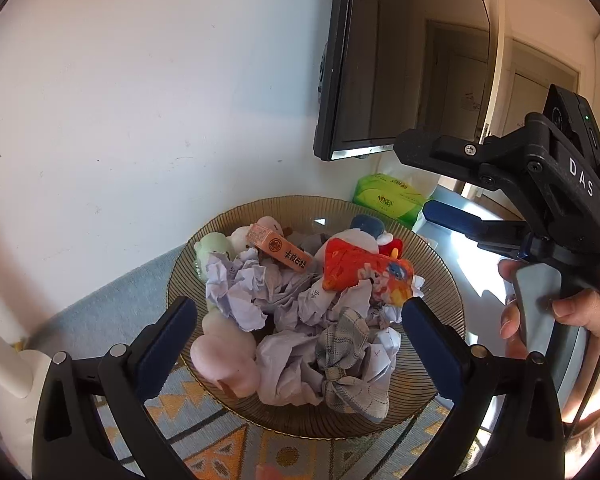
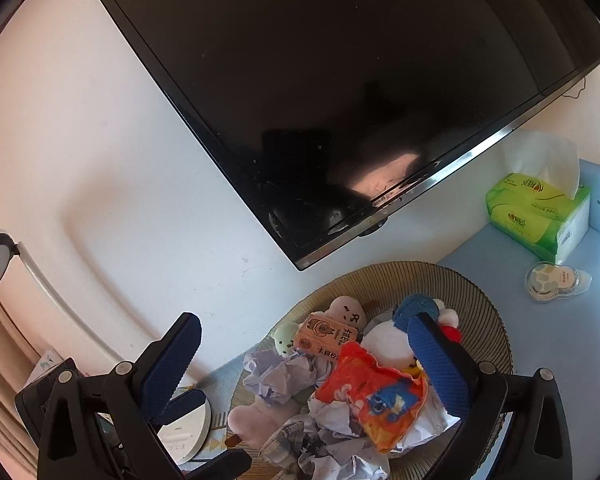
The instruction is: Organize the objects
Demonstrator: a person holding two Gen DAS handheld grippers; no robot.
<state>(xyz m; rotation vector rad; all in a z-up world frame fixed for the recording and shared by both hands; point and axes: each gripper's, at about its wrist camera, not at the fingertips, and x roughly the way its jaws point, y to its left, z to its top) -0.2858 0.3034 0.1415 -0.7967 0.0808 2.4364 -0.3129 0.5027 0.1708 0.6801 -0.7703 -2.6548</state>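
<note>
A ribbed amber glass plate (image 1: 434,268) (image 2: 480,300) is heaped with crumpled paper (image 1: 244,292) (image 2: 280,372), a red snack packet (image 1: 360,268) (image 2: 380,392), an orange box (image 1: 284,250) (image 2: 324,336), a checked fabric bow (image 1: 348,360) (image 2: 288,444) and small plush toys, one pink (image 1: 228,356) (image 2: 260,416). My left gripper (image 1: 300,320) hovers open over the plate's near side, straddling the heap. My right gripper (image 2: 304,344) (image 1: 414,178) is open too, above the plate's far right, with a hand on its handle. Neither holds anything.
A wall-mounted black TV (image 1: 400,60) (image 2: 340,100) hangs just above the plate. A green tissue pack (image 1: 388,196) (image 2: 540,212) and a correction tape dispenser (image 2: 552,282) lie on the blue surface behind. A white round device (image 2: 188,428) sits at the left, on patterned cloth (image 1: 228,452).
</note>
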